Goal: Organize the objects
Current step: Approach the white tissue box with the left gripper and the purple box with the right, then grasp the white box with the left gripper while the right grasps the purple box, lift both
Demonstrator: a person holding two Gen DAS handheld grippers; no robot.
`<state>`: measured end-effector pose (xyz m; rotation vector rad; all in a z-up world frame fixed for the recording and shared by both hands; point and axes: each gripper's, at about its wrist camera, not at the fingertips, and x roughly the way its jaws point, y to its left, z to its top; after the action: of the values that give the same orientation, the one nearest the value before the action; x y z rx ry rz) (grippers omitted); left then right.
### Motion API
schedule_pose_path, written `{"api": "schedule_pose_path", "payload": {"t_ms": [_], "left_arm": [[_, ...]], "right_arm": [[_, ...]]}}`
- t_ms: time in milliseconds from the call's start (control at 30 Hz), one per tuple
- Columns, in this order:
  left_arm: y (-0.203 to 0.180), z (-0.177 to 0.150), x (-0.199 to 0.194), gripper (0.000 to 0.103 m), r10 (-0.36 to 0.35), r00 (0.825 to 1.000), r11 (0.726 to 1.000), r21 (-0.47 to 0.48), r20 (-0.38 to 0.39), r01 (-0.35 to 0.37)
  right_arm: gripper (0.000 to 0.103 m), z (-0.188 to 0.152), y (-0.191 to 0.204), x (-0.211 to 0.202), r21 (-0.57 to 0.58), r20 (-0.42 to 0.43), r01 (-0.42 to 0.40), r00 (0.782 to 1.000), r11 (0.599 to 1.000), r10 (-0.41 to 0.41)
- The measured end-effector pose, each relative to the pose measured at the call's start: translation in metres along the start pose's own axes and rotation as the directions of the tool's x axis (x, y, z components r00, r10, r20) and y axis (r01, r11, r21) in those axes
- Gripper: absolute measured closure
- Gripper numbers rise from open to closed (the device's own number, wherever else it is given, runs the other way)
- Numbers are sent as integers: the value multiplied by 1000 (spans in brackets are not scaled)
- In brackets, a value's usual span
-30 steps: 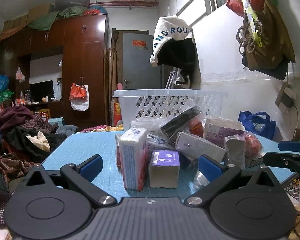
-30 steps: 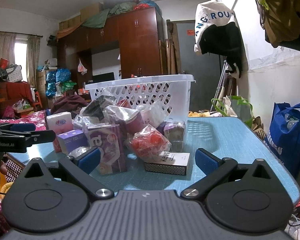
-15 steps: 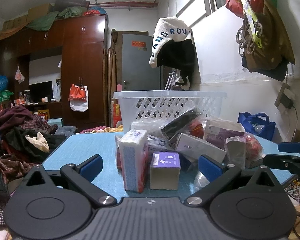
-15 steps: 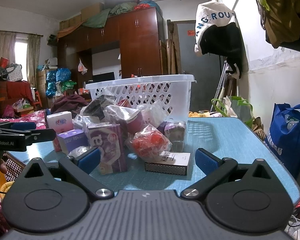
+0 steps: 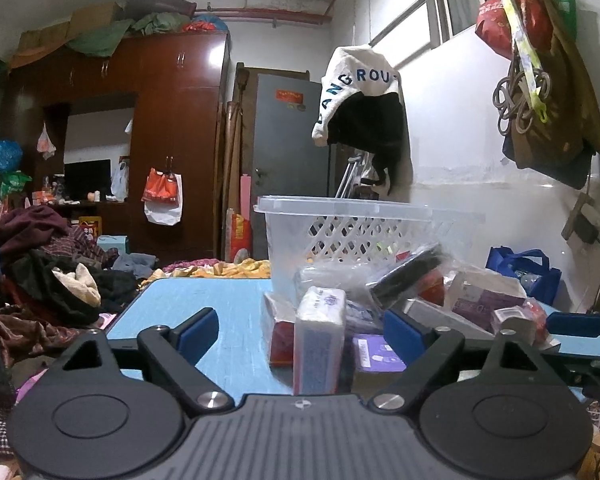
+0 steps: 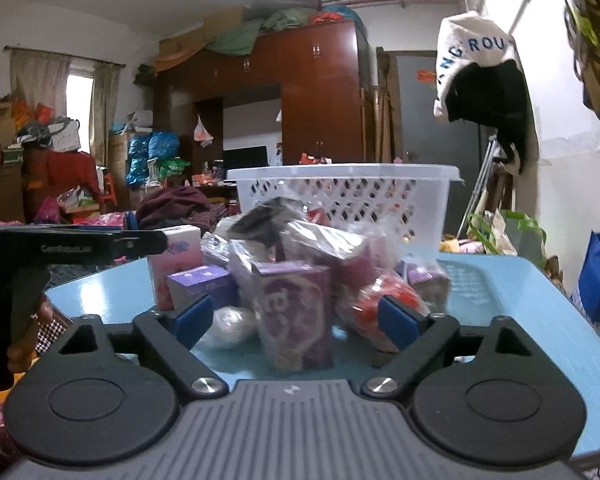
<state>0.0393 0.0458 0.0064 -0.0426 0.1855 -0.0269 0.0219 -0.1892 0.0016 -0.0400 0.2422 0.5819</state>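
Observation:
A heap of boxes and bagged goods lies on the blue table (image 5: 216, 308) in front of a white lattice basket (image 5: 364, 236). My left gripper (image 5: 300, 330) is open and empty, with an upright white tissue pack (image 5: 320, 344) between its fingers and a small purple box (image 5: 376, 356) just right of it. My right gripper (image 6: 296, 318) is open and empty, with a bagged purple box (image 6: 296, 312) between its fingers and a red bagged item (image 6: 384, 304) by the right finger. The basket (image 6: 348, 196) stands behind the heap.
A clothes pile (image 5: 48, 272) lies left of the table. A blue bag (image 5: 528, 272) sits at the right by the wall. A dark wardrobe (image 5: 160, 152) stands behind. The left gripper shows in the right wrist view (image 6: 72, 242) at the left.
Both grippers have moved forward toward the heap. The left one has shifted so the tissue pack is centred between its fingers; the right one has swung left onto the purple box.

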Motion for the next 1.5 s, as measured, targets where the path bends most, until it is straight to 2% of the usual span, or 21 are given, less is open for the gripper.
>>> {"api": "schedule_pose_path", "payload": {"t_ms": [167, 233, 333, 433, 467, 500, 667, 967, 1167, 1367, 1500], "left_arm": [[-2, -4, 10, 17, -6, 1000, 1000, 20, -18, 7], [-3, -5, 15, 19, -9, 1000, 1000, 25, -26, 10], [-4, -7, 24, 27, -17, 999, 1000, 25, -44, 18], [0, -9, 29, 50, -50, 997, 999, -2, -56, 50], [1, -9, 28, 64, -59, 997, 998, -8, -57, 58], [1, -9, 27, 72, -65, 996, 998, -5, -56, 65], [3, -7, 16, 73, -59, 998, 998, 9, -25, 59], [15, 10, 5, 73, -65, 997, 997, -38, 31, 66], [18, 35, 12, 73, -103, 993, 992, -69, 59, 107], [16, 93, 52, 73, -185, 982, 972, -137, 44, 190], [5, 136, 110, 73, -206, 977, 965, -173, -50, 195]], "right_arm": [[31, -2, 0, 6, -12, -15, -6, 1000, 1000, 6], [32, 0, -2, 10, -1, -27, -3, 1000, 1000, 3], [39, 0, -6, 15, 12, -45, -8, 999, 1000, 9], [48, 1, -8, 16, 16, -49, -16, 999, 1000, 17], [50, 1, -9, 14, 14, -47, -16, 999, 1000, 17], [50, 1, -9, 12, 9, -44, -16, 999, 1000, 16], [51, 9, -5, -1, -14, -16, -18, 1000, 1000, 18], [51, 30, -18, -16, 12, 18, -37, 999, 999, 36], [51, 64, -29, -14, 20, 43, -46, 998, 999, 46], [51, 120, -42, 29, -29, 29, 24, 999, 999, -23], [50, 161, -54, 89, -64, -93, 62, 993, 996, -68]]}}
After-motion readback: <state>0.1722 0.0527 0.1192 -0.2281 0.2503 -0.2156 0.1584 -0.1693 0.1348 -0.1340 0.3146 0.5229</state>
